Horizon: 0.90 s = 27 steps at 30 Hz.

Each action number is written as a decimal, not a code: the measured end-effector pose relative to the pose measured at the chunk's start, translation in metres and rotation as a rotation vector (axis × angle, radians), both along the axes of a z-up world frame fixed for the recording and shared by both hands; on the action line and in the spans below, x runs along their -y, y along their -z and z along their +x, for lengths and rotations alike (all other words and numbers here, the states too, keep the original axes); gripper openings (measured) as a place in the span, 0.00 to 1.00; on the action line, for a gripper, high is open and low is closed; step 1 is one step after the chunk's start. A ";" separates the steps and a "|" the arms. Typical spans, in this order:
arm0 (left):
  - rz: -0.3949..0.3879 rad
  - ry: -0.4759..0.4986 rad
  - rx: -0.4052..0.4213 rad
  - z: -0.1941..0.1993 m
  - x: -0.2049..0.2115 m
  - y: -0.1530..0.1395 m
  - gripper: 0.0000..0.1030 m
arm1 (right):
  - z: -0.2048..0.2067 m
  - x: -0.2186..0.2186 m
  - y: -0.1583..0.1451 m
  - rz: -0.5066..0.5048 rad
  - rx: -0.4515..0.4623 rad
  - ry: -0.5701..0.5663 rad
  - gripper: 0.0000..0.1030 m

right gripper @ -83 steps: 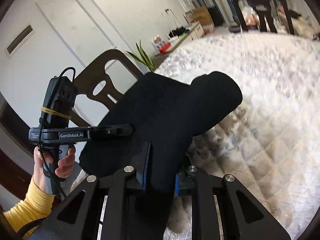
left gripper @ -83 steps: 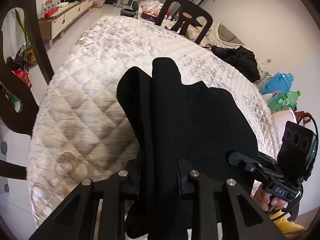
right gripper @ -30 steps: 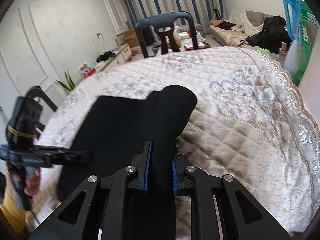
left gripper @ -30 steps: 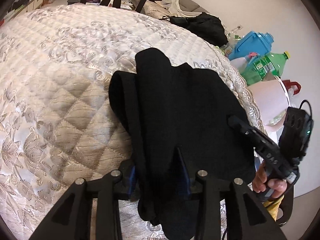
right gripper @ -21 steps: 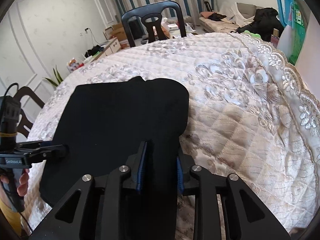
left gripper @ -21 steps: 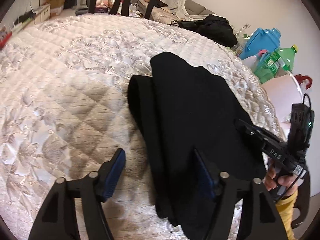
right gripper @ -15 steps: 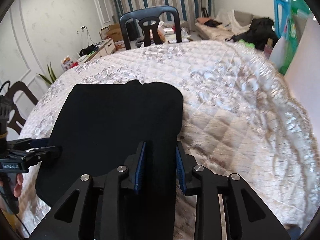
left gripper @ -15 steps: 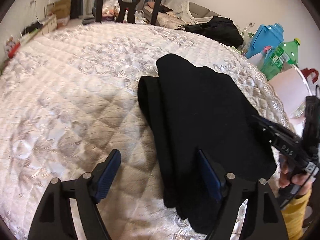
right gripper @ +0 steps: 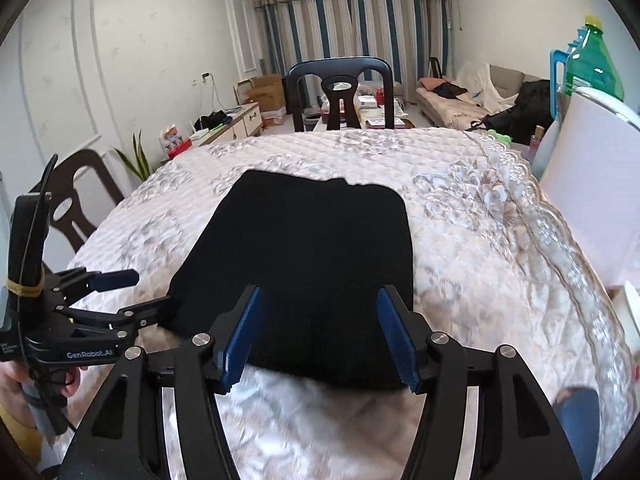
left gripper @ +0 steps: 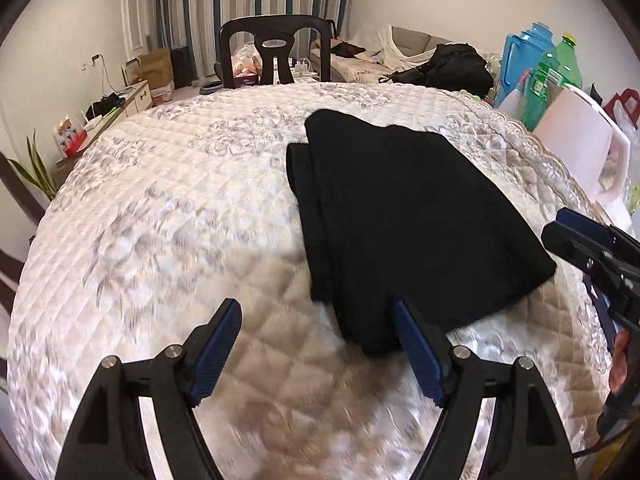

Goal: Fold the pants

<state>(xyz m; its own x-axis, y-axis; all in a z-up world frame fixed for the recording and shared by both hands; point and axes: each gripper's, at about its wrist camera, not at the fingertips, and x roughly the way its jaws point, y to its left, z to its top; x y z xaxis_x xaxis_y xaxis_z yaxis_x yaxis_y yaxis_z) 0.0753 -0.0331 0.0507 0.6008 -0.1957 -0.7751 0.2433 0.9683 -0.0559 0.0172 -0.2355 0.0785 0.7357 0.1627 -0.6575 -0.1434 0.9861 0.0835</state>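
Pants: the black pants (right gripper: 304, 264) lie folded flat on the white quilted table (left gripper: 160, 208).
My left gripper (left gripper: 316, 344): wide apart, holding nothing; pants lie ahead and to its right.
My right gripper (right gripper: 316, 332): jaws opening, nothing pinched; the pants' near edge sits right ahead.
Long way: runs away from me.
Nearer hand: right, I think.

Your folded black pants (right gripper: 308, 256) lie on the white quilted round table (right gripper: 480, 248); dark plastic chair (right gripper: 340, 88) stands behind it.
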 end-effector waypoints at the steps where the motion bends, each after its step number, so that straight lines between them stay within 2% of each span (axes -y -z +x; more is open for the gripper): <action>1: 0.005 -0.004 -0.002 -0.005 0.001 0.001 0.78 | -0.006 -0.001 0.002 -0.002 -0.004 -0.001 0.59; 6: 0.052 -0.006 -0.006 -0.031 0.009 0.011 0.78 | -0.028 0.000 0.012 -0.006 -0.018 0.012 0.59; 10: 0.059 -0.011 -0.012 -0.044 0.017 0.018 0.78 | -0.040 -0.003 0.022 -0.088 -0.032 0.029 0.59; 13: 0.069 -0.007 -0.010 -0.052 0.024 0.021 0.78 | -0.049 -0.004 0.026 -0.101 -0.040 0.023 0.59; 19: 0.045 -0.017 -0.053 -0.058 0.028 0.030 0.78 | -0.051 -0.003 0.042 -0.082 -0.098 0.020 0.59; 22: 0.068 -0.020 -0.032 -0.061 0.032 0.032 0.78 | -0.050 -0.005 0.051 -0.094 -0.122 0.017 0.59; 27: 0.063 -0.029 -0.028 -0.059 0.033 0.033 0.81 | -0.047 -0.009 0.059 -0.115 -0.153 0.013 0.59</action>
